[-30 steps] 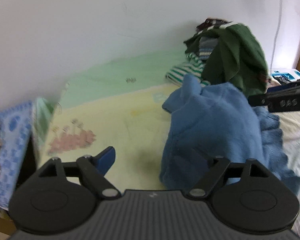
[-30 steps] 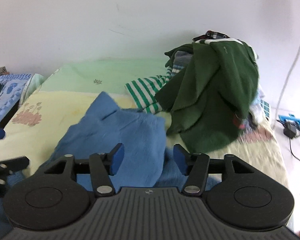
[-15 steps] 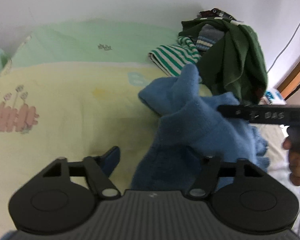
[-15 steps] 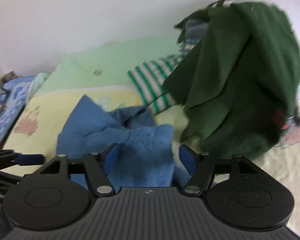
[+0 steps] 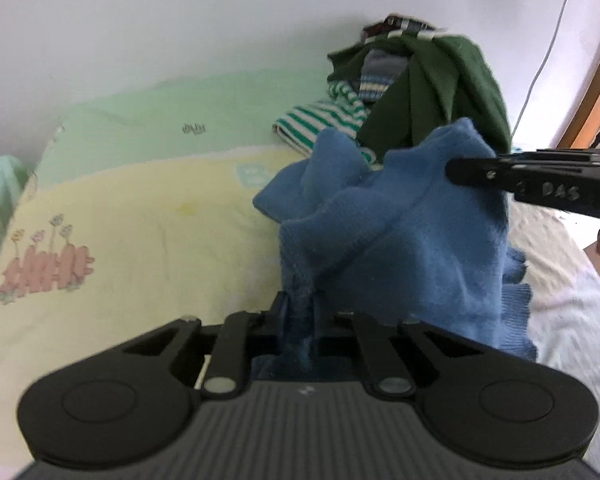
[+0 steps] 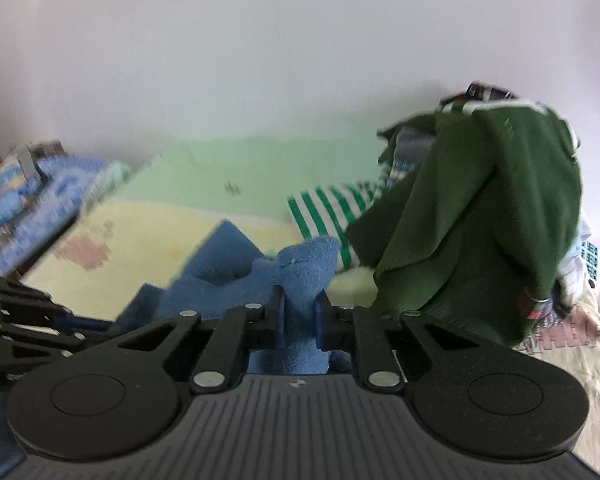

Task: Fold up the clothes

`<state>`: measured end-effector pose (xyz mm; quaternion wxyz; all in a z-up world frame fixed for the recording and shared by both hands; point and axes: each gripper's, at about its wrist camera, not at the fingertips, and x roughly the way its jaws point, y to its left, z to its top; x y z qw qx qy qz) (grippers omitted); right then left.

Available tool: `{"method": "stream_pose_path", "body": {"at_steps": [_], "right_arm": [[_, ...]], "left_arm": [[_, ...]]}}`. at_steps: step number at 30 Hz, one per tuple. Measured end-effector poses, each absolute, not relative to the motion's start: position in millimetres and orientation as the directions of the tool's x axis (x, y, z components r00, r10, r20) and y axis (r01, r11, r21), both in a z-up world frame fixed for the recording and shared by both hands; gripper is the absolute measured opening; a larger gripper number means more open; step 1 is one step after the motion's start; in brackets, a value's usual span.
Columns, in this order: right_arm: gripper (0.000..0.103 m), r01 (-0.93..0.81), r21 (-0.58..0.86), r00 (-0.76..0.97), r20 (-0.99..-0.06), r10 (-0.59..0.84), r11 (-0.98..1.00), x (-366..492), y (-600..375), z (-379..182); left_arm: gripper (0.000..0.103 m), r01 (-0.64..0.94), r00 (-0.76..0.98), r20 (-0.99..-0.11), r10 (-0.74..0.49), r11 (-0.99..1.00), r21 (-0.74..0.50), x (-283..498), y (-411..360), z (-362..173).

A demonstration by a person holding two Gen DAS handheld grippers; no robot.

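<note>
The left hand-held gripper is clamped on a bunched edge of the fuzzy blue knit sweater, held up over the yellow-and-green bed sheet. The right hand-held gripper pinches another fold of it. Both bites look shallow: thick fleece may slip out, or snag the dark green garment heaped at the bed's far right corner.

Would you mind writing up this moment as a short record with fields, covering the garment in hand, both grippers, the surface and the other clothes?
garment in hand: blue sweater, bunched and lifted off the bed
left gripper: shut on a fold of the blue sweater
right gripper: shut on another fold of the same sweater
surface: bed sheet, yellow and pale green with a pink print
other clothes: dark green garment on top of a heap, green striped top beneath it
folding: not yet begun
</note>
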<state>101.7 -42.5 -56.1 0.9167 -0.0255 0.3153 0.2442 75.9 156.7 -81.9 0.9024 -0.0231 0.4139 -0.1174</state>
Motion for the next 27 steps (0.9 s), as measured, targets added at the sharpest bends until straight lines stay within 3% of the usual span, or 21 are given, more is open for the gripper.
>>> {"method": "stream_pose_path", "body": {"at_steps": [3,9,27], "right_arm": [[0.013,-0.483,0.160,0.678,-0.553,0.484,0.861,81.5,-51.0,-40.1],[0.012,-0.537,0.123,0.675,-0.531,0.513,0.834,32.6,-36.2,-20.7],[0.010,-0.667,0.176,0.581,-0.486,0.653,0.724,-65.7,41.1,-9.9]], "left_arm": [[0.005,0.204,0.653,-0.715,-0.250,0.967,-0.151,57.1,160.3,-66.2],[0.005,0.199,0.678,-0.694,-0.244,0.969,-0.147,20.9,172.0,-43.6],[0.006,0.105,0.757,-0.643,-0.114,0.993,-0.052,-75.6,211.3,-4.7]]}}
